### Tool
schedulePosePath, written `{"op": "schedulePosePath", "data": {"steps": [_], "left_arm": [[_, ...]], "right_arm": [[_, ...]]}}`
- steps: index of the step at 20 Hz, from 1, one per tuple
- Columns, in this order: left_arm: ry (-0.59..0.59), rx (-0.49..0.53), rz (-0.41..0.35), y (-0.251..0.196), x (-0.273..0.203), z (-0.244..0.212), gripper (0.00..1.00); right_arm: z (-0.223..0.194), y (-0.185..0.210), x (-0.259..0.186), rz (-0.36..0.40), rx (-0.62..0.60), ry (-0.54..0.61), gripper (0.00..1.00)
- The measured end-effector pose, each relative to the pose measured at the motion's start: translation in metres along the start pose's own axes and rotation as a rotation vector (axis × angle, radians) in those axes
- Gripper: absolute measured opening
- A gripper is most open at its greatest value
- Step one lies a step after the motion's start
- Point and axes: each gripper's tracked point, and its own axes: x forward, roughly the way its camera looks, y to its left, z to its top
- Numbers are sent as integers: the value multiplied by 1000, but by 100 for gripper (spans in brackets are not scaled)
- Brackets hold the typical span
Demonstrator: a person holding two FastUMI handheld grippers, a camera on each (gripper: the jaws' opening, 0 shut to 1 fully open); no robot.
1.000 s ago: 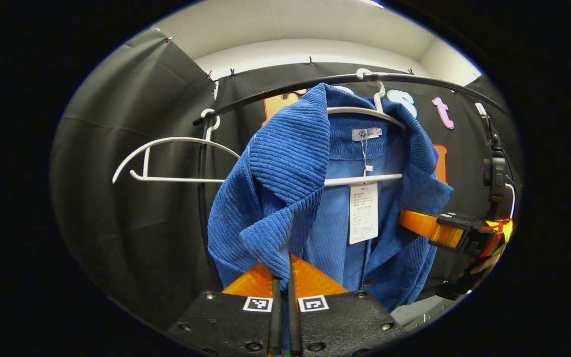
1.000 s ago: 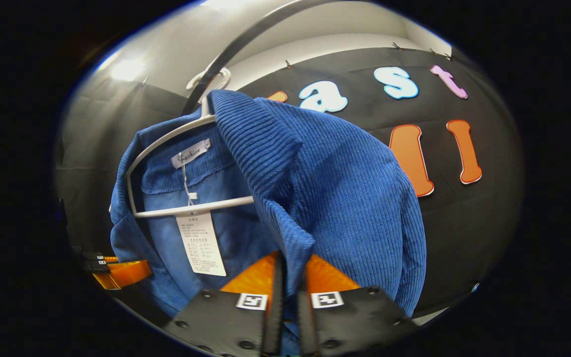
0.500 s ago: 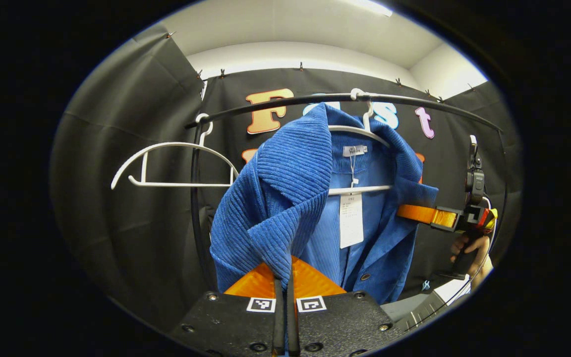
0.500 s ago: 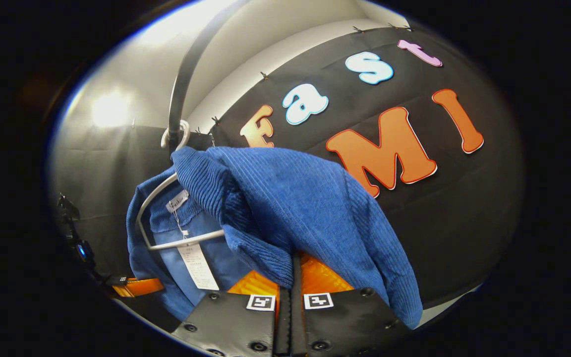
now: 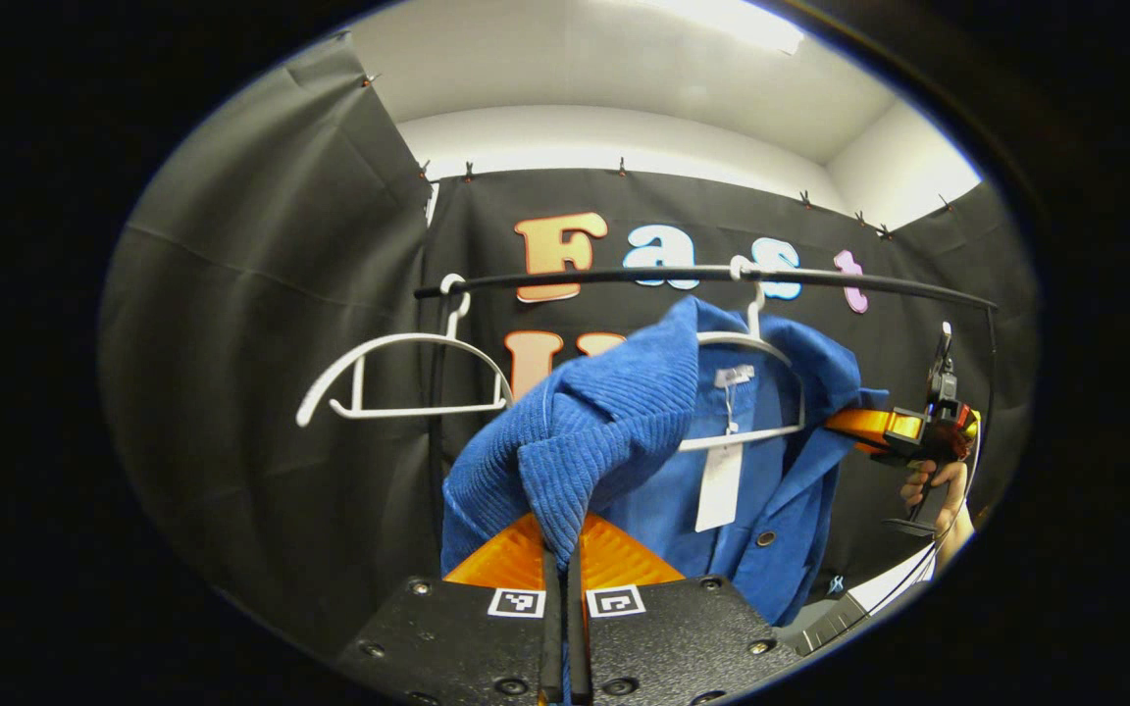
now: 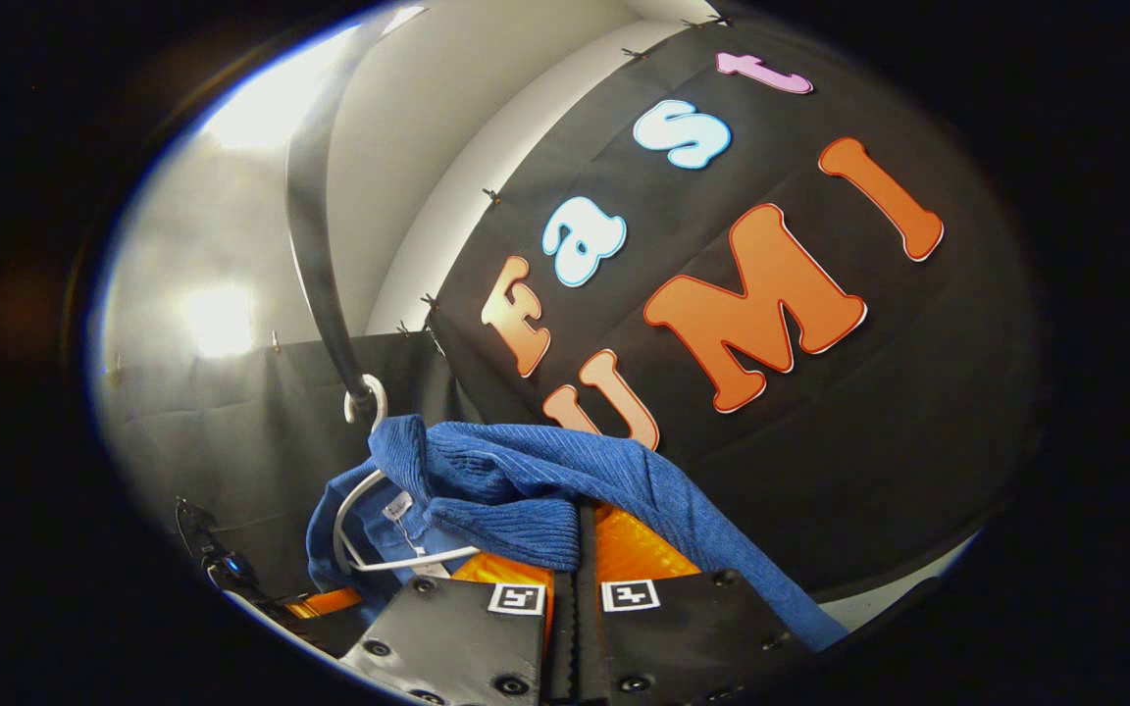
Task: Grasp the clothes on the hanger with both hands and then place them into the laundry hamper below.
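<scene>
Left gripper (image 5: 562, 549) clamped on the front edge of the blue corduroy jacket (image 5: 614, 441), fingers (image 5: 538, 554) pinched tight on a fold of the lapel with barely a slit between them. Right gripper (image 6: 580, 549) doing the same on the opposite front edge, fingers (image 6: 624, 544) closed hard on the ribbed cloth, jacket (image 6: 526, 480) bunched just ahead of them. Seen from the left gripper view: right gripper (image 5: 874, 427) out at the far side of the garment, a hand (image 5: 928, 485) on its grip below. Jacket not off yet — collar hooked over the white hanger (image 5: 756, 392), hanger hook over the black rail (image 5: 702, 277), paper tag (image 5: 719, 485) dangling from the neck inside. Empty second hanger (image 5: 408, 378) off to the left on the same rail, well apart from the action. Key relation: jacket up and forward of both sets of fingers, shoulders spread along the rail, one gripper on each front panel, neither clearly nearer the hanger. Likely next call: pulling both shoulders off the hanger ends and clear of the hook before lowering. Hamper somewhere below, out of the frames, so drop line impossible to judge. Risk, at a guess: collar snagging and dragging the hanger off the rail.
</scene>
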Motion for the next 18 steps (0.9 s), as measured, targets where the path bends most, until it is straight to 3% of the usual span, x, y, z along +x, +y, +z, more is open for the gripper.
{"op": "schedulePosePath", "data": {"steps": [8, 12, 18], "left_arm": [[-103, 44, 62, 27, -6, 54, 2], [-140, 97, 113, 41, 4, 74, 2], [-161, 86, 116, 58, 17, 83, 2]], "right_arm": [[20, 4, 1, 76, 175, -14, 8], [26, 5, 5, 92, 210, -8, 7], [55, 3, 11, 113, 247, -51, 7]]}}
